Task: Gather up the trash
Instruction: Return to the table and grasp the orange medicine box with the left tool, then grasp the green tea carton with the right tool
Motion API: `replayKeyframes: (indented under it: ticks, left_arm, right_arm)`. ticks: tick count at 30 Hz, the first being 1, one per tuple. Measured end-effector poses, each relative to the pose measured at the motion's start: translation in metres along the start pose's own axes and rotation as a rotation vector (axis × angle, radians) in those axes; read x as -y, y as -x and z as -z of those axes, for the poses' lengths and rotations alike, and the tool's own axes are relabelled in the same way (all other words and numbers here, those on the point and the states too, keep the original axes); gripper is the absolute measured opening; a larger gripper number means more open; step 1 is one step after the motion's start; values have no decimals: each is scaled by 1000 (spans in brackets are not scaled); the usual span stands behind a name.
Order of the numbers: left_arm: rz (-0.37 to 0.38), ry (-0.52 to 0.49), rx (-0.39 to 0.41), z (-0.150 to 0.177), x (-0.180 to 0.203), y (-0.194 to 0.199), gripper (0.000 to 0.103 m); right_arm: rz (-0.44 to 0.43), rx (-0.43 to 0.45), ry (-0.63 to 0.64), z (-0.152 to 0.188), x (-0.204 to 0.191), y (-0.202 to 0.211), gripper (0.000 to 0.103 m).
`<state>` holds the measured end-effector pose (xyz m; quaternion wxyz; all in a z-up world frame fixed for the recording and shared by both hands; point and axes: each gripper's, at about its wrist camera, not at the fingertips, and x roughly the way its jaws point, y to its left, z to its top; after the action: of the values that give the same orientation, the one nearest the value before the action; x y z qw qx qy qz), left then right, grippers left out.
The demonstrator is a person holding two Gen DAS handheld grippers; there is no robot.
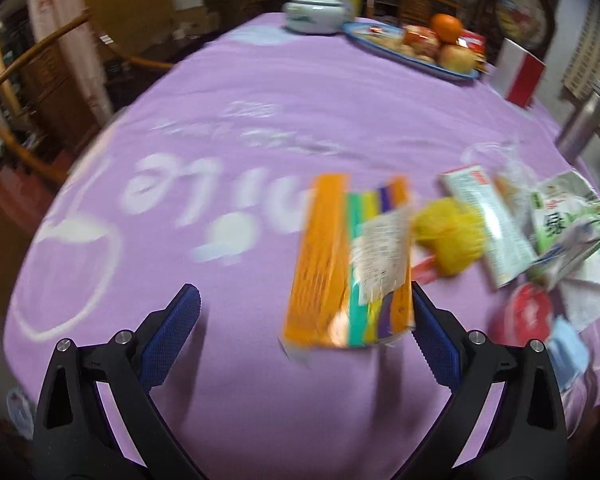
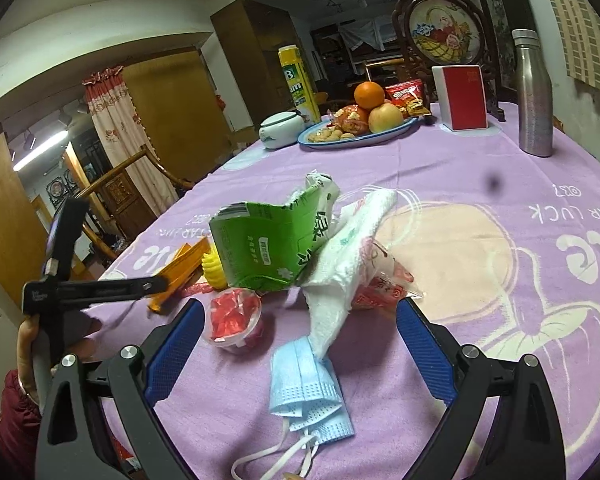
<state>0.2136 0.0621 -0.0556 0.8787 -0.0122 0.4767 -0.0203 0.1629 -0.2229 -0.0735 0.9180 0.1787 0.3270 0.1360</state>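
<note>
While the left gripper [image 1: 306, 316] has its blue bumpy fingers wide apart and holds nothing, an orange box [image 1: 340, 264] with bright stripes lies flat between them, close to the right finger. It looks blurry. Past it sits a yellow fluffy ball [image 1: 448, 236].

Over on the right gripper [image 2: 300, 340], the fingers are spread wide too, with nothing in them. Between them lies a soft blue face mask [image 2: 308, 392] with white strings. Just past it is a crinkly white paper towel [image 2: 340, 280], a round clear cup of red bits [image 2: 234, 316], and a bent green carton [image 2: 264, 248]. All the trash is piled on the purple tablecloth [image 2: 480, 208].
</note>
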Motion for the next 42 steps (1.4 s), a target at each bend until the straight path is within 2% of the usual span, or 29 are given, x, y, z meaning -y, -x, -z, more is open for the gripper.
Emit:
replayKeyframes:
  ticks: [4,8,11,19,22,24,25,26,29,36,42]
  left_arm:
    - [-4,14,18,6,-15,9,96]
    - [6,-89,50,1,4,9,96]
    - [-1,-143,41,-6,19,-1,96]
    - [4,-105,-6,-11,22,-27,96]
    - [19,-61,40,-17,15,-22,90]
    - [41,-49,31,-18,13,-24,79]
    - [63,-51,14,-18,13,-26,67]
    - [70,-56,5,-17,14,-27,64]
    - [94,-78,21,-14,18,-22,63]
    - [92,-79,80,-6,14,-1,62]
    - [103,-55,109,-5,3,12,63]
  right_arm:
    - [-34,-15,-18,1,5,-2,95]
    - [-31,-32,-52,0,9,-5,95]
    - [-22,-34,-38,0,7,-7,95]
    - [-24,-44,-42,0,7,-9,95]
    - [-27,-49,-50,-1,9,-10,95]
    - [-24,-49,-45,0,8,-10,95]
    - [-21,-47,-42,0,7,-10,95]
    - [-19,-46,-41,0,6,-9,95]
    - [-11,-43,-37,0,5,-8,95]
    - [52,3,2,-10,-1,-2,95]
    - [85,3,-46,-17,9,-9,92]
